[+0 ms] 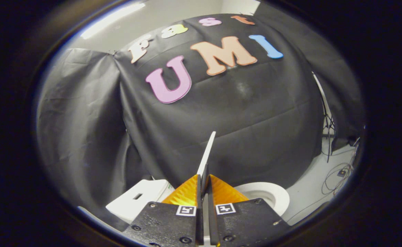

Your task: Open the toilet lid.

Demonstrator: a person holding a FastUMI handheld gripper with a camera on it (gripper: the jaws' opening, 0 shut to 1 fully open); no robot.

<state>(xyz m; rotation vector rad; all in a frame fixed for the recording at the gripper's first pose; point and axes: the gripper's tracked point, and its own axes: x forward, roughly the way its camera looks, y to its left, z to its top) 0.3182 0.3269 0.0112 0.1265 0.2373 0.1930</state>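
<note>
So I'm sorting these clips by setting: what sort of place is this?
Probably a staged bathroom booth: a toilet bowl, its lid pinched edge-on in the gripper, black cloth wall behind.

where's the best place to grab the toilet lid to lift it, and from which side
Grip the toilet lid at its thin free edge, one finger on each face, coming edge-on from the front. It stands raised and shows as a narrow white panel above the bowl, thin enough to pinch. The gripper is shut on that edge this way.
</note>
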